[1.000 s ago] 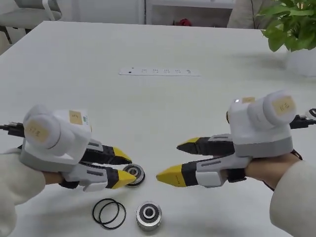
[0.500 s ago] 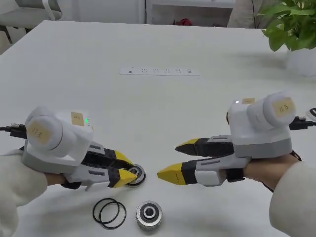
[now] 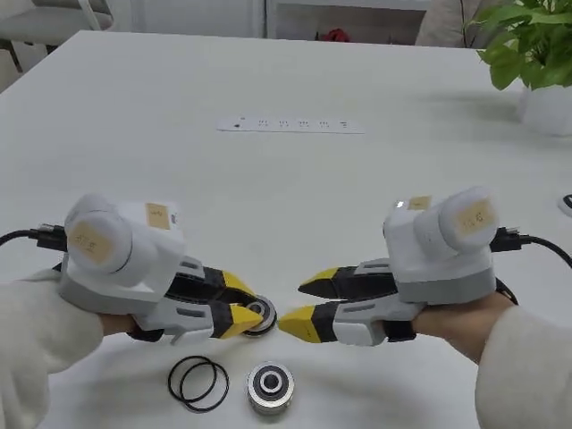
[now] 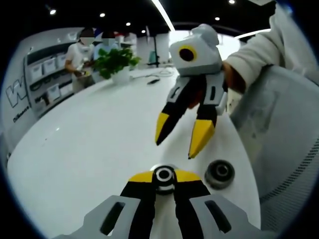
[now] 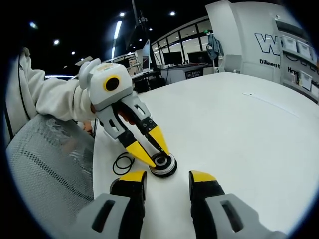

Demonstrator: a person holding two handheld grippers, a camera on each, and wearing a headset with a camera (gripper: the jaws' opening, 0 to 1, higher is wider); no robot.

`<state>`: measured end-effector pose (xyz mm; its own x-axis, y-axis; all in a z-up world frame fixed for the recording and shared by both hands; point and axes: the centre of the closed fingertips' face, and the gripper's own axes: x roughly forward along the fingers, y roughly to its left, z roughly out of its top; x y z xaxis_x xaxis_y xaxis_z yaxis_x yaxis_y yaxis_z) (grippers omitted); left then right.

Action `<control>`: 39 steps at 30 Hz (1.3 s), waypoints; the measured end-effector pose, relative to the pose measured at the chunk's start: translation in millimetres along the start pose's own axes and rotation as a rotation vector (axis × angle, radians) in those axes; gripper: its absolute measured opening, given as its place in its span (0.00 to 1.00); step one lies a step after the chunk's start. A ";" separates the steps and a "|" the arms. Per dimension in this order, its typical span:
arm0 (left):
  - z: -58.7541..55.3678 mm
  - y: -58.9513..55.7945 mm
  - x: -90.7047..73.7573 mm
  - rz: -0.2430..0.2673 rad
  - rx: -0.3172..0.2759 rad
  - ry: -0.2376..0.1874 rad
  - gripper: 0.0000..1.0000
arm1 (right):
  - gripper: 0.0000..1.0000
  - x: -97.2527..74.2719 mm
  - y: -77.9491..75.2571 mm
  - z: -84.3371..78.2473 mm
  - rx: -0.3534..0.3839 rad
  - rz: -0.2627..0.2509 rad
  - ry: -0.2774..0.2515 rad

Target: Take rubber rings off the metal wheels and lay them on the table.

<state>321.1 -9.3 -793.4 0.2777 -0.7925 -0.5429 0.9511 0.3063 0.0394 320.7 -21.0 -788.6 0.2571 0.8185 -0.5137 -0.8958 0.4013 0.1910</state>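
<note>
Big "W" [image 5: 263, 42] on wall [image 5: 234, 25]

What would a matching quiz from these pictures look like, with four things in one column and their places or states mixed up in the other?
Things:
1. left gripper
2. right gripper
3. rubber rings
4. plant

Places or states:
A. at the far right of the table
B. open, holding nothing
C. lying flat beside the loose wheel
D. shut on a wheel

Pairs: 1-D, 2-B, 3-C, 4-A

Bright, even light; fisheye-warped, soft edges
</note>
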 end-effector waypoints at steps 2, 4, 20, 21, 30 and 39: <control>0.4 0.0 1.2 0.000 0.002 -0.003 0.15 | 0.30 3.1 -0.3 -4.2 -0.009 0.001 0.020; 0.8 -0.1 2.2 -0.001 0.004 -0.005 0.14 | 0.30 5.9 -0.4 -7.9 -0.020 0.005 0.034; 1.8 -1.4 4.4 -0.009 -0.009 -0.024 0.14 | 0.22 17.7 4.8 -13.6 -0.158 0.025 0.061; 1.8 -1.3 4.5 -0.008 -0.009 -0.025 0.14 | 0.22 17.6 5.1 -13.4 -0.162 0.027 0.060; 2.2 -2.2 4.7 -0.007 -0.015 -0.031 0.14 | 0.16 15.0 4.6 -13.4 -0.146 0.035 0.063; 2.3 -2.6 4.7 -0.005 -0.017 -0.034 0.14 | 0.10 12.5 3.7 -16.7 -0.122 0.040 0.076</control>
<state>320.2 -15.0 -794.2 0.2774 -0.8114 -0.5145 0.9502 0.3109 0.0219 314.6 -16.2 -808.2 0.1965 0.7976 -0.5703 -0.9433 0.3125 0.1121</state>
